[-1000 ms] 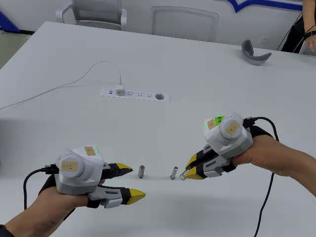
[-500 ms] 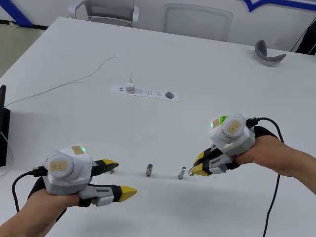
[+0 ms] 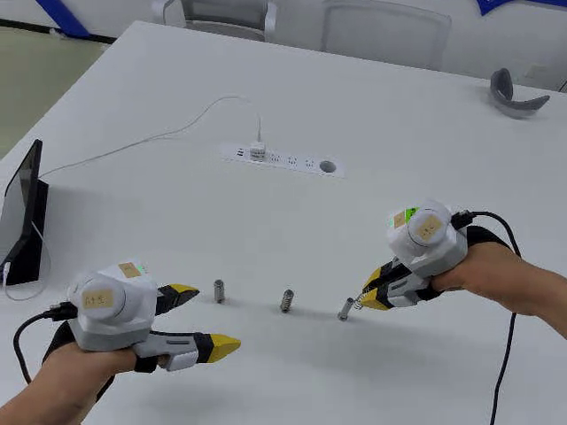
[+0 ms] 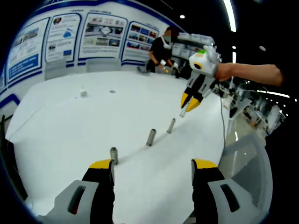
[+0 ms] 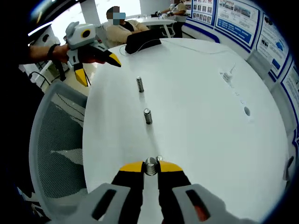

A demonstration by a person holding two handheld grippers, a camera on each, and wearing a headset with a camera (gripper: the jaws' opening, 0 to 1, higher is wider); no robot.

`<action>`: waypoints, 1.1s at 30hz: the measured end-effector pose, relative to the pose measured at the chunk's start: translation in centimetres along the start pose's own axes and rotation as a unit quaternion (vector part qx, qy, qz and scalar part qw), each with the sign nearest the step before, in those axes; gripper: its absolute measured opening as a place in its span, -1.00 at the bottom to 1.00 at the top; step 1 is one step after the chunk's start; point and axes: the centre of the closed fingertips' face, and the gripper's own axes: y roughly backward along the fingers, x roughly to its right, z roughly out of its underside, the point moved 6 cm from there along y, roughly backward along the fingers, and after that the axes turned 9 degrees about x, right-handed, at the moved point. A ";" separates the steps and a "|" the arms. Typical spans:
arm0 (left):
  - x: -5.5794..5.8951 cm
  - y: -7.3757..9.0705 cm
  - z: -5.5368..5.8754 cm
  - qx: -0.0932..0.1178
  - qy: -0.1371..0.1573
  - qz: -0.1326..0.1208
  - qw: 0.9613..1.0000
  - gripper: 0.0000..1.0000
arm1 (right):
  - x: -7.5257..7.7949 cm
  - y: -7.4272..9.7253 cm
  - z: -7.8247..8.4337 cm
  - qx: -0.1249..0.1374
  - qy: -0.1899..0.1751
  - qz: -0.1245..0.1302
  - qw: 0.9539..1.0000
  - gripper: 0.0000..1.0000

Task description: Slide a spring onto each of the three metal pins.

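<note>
Smooth white tabletop [image 3: 292, 221]. 3 short metal pins upright in row: left pin [image 3: 219, 290], middle pin [image 3: 287, 300], right pin [image 3: 345, 308]. Left and middle ones look ribbed, as if coil-wrapped. Right claw [image 3: 370, 299], yellow-tipped, pinched tight on small wire spring [image 3: 357, 304], whose free end sits just beside right pin's top. Left claw [image 3: 211, 316] spread wide, empty, near left pin.

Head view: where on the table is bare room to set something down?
Bare table lies between the power strip and the row of pins, and beyond the strip toward the chairs. It is crowded along the pins, between the open left tongs and the right tongs holding a spring.
</note>
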 end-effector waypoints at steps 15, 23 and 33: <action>-0.8 1.2 0.4 -0.001 0.018 -0.022 1.000 0.40 | 0.9 -1.5 0.5 -0.015 0.010 -0.002 1.000 -0.75; -0.9 1.4 0.7 -0.001 0.024 -0.024 0.999 0.40 | 1.3 -2.0 0.5 -0.018 0.013 -0.001 1.000 -0.75; -1.1 1.8 0.8 -0.002 0.026 -0.030 0.999 0.39 | 1.1 -3.1 0.8 -0.026 0.023 -0.007 0.999 -0.75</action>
